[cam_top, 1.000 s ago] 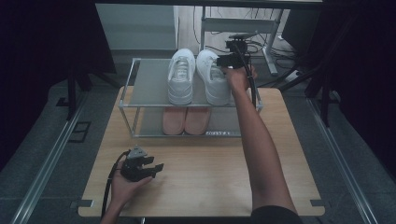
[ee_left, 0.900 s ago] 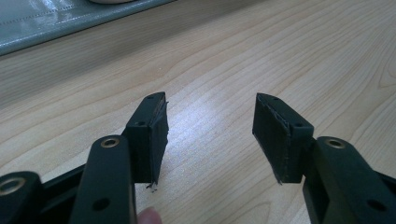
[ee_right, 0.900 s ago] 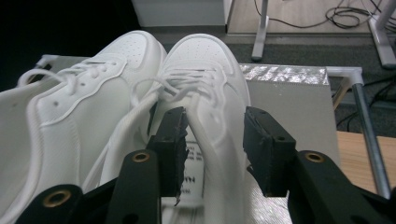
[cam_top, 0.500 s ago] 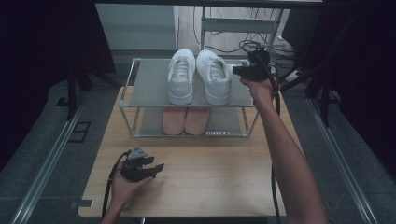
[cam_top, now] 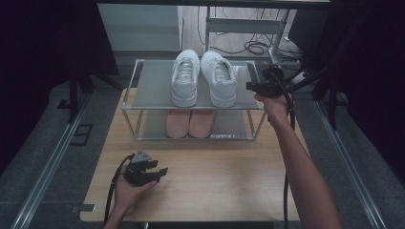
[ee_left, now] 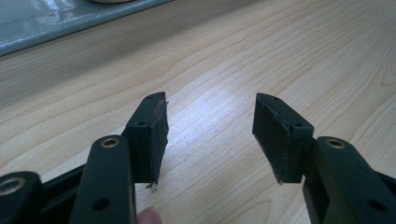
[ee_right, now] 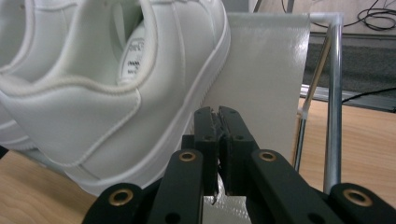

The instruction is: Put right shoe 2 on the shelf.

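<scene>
Insole label inside the right-hand white leather sneaker point(ee_right: 93, 88): dark print, too small to read. Strip label on the metal shoe rack's point(cam_top: 258, 124) lower front rail, near its right corner: blurred, illegible. No other text legible.

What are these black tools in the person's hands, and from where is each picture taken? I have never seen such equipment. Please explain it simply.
A person holds a hand-held two-jaw gripper in each hand; there is no robot. The high view looks down on a wooden table from above. Each of the other two pictures comes from a camera riding on one gripper.

On the table stands a metal shoe rack, with a pair of white sneakers on its top shelf and a pink pair below.

The left gripper rests low over the bare table, its jaws open and empty. The right gripper is at the rack's right end beside the sneakers. Its jaws have just been closing, now meet, and hold nothing.
</scene>
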The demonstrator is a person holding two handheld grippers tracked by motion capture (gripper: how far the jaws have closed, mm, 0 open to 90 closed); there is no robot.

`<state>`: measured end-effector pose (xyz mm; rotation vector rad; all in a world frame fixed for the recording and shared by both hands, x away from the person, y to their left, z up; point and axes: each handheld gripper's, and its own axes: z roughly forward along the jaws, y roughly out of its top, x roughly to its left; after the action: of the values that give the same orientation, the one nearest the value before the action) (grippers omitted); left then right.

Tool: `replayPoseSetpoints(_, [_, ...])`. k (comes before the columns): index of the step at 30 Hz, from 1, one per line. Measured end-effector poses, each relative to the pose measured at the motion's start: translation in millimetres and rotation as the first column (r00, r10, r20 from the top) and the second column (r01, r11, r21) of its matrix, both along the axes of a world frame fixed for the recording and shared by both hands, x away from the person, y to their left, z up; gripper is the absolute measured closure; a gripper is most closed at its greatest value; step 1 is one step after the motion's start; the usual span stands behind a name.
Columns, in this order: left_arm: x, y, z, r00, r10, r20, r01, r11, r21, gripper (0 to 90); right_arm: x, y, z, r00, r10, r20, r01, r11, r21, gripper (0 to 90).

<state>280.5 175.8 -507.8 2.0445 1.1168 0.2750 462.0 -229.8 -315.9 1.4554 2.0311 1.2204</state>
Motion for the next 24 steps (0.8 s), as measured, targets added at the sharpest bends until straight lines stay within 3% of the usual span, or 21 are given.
replayPoseSetpoints(12, [0.3, -0.9, -1.0, 1.0, -0.005, -0.003, 0.005, 1.0, 0.005, 45.9, -0.8, 0.5, -21.4, 0.9993, 0.026, -0.028, -0.027, 0.999, -0.019, 88.5])
replayPoseSetpoints(24, [0.0, 0.2, -0.6, 1.0, -0.002, 0.001, 0.002, 1.0, 0.004, 45.9, -0.7, 15.7, -28.8, 0.9977, 0.057, -0.035, -0.059, 0.997, -0.041, 90.0])
